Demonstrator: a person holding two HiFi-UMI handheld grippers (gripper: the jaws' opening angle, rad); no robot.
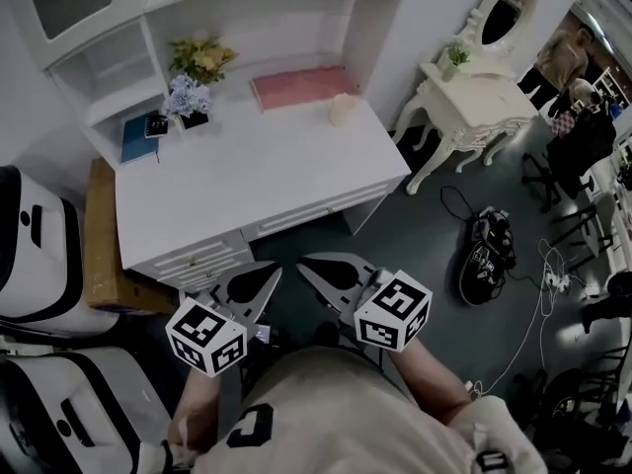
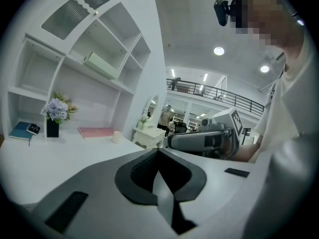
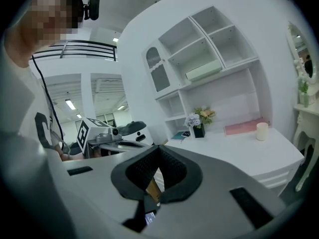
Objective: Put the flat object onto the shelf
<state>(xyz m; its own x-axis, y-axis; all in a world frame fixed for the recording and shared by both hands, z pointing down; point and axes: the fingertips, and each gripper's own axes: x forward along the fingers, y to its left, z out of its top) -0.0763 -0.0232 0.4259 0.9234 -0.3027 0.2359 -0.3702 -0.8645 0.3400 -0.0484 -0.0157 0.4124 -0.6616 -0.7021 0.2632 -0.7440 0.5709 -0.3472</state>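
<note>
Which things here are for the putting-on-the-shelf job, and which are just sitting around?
For the job:
- pink flat pad, most likely
- shelf
- left claw and right claw, both shut and empty

Just lying about:
- flowers
- candle
- blue book
- green box

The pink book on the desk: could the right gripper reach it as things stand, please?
Probably yes: the desk before the pink book is bare, with only a candle by its right end. The right gripper is shut, though.
</note>
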